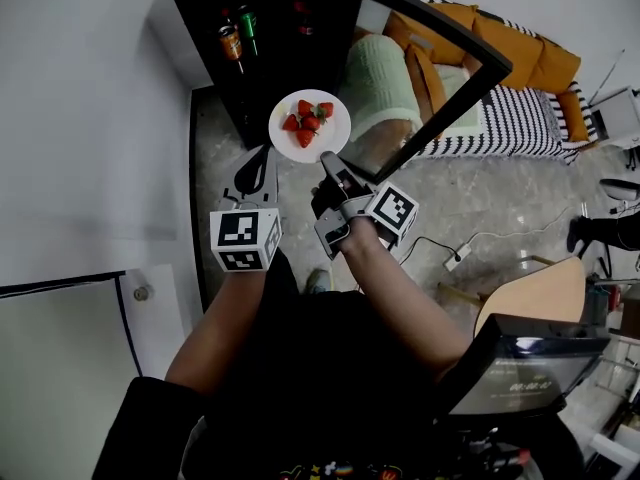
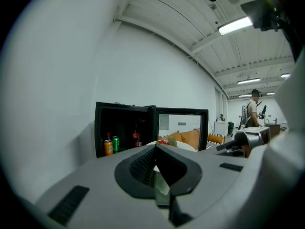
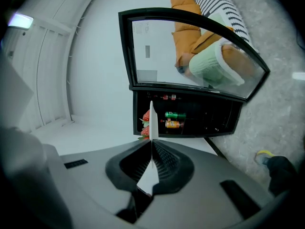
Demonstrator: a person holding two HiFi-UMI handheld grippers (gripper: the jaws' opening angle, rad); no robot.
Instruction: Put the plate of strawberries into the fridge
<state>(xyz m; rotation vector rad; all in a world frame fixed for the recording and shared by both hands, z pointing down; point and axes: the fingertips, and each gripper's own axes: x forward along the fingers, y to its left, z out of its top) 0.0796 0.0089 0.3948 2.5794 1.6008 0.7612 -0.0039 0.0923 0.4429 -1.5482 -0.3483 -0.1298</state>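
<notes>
A white plate [image 1: 312, 128] carrying several red strawberries [image 1: 306, 121] hangs in front of the open black mini fridge [image 1: 275, 63]. My right gripper [image 1: 328, 159] is shut on the plate's near rim. In the right gripper view the plate [image 3: 151, 123] stands edge-on between the jaws, with strawberries [image 3: 146, 116] to its left. My left gripper [image 1: 263, 154] is beside the plate's left edge, its jaws together and holding nothing. In the left gripper view the plate [image 2: 167, 144] shows just beyond the left gripper [image 2: 155, 150]. The fridge's glass door [image 1: 432, 86] is swung wide open.
An orange can [image 1: 231, 43], a green can [image 1: 247, 21] and dark bottles [image 2: 137, 136] stand on the fridge shelf. A white wall [image 1: 90, 118] runs along the left. To the right are a sofa with orange cushions [image 1: 520, 48], a floor cable [image 1: 455, 258] and a wooden chair [image 1: 535, 293]. A person [image 2: 252, 112] stands far off.
</notes>
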